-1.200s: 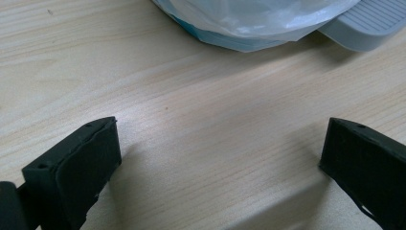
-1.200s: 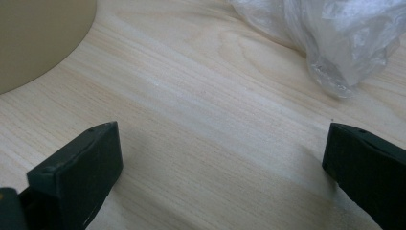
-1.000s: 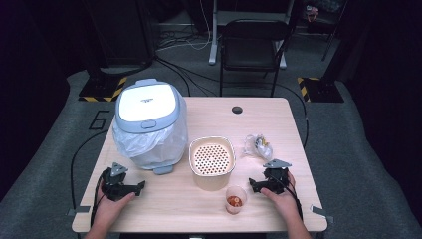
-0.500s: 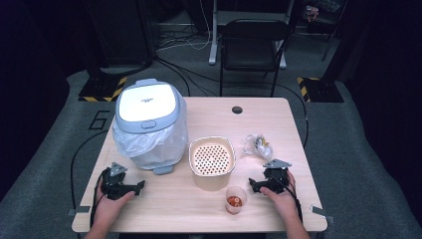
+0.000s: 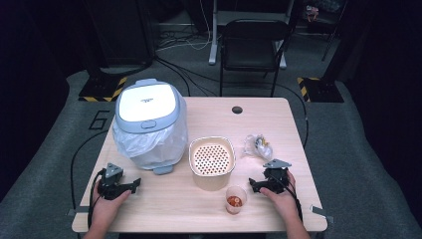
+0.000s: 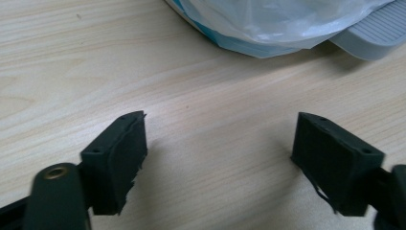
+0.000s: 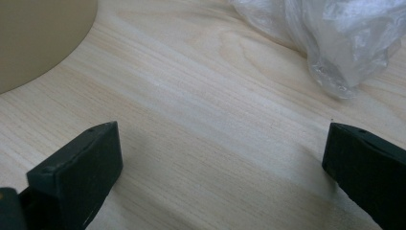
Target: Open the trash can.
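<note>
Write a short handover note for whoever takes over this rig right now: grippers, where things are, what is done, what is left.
Left gripper: open, nothing between its jaws, which have just been closing a little; it rests on the table in front of the lidded bin.
Right gripper: open, holding nothing, resting right of the small cup.
Perforated basket stands mid-table; crumpled plastic bag lies behind the right gripper.
Done: nothing visibly handled.
Left: likely all of it; the cup sits nearest the right gripper.
</note>
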